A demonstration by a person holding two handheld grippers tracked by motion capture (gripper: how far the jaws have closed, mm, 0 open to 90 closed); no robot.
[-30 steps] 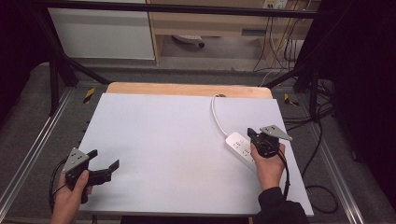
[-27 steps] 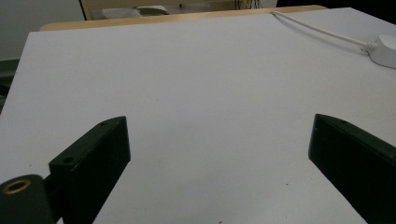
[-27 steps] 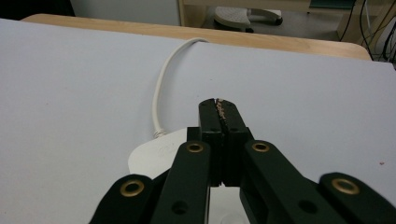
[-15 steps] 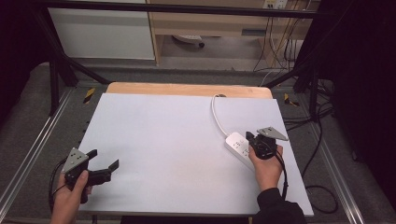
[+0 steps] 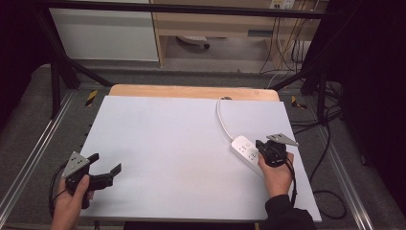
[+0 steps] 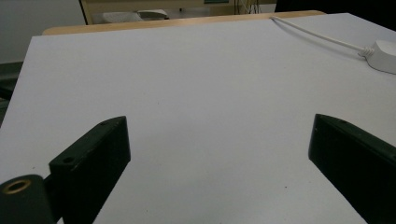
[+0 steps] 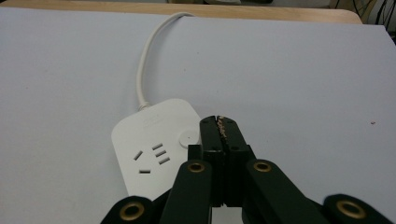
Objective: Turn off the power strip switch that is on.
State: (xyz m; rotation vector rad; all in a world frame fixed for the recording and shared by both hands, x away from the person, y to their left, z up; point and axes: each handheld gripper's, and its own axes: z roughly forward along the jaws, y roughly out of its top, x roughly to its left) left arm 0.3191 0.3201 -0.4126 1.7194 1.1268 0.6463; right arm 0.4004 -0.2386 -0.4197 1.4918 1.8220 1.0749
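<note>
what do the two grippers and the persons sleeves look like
Both are black hand-held tools. The left gripper has two blocky black jaws with small screw holes, a brass-ringed pivot, a grey three-cornered plate on top and a black cable trailing behind. The right gripper has flat black jaws on linkage arms with brass-ringed pivots, and the same grey plate. A dark sleeve covers the right forearm.

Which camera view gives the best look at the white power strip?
The right gripper view: the power strip lies close below the shut right tongs, with its slots, round button and cord plain. The high view shows it small, partly behind the tongs. The left gripper view catches one end at the edge.
</note>
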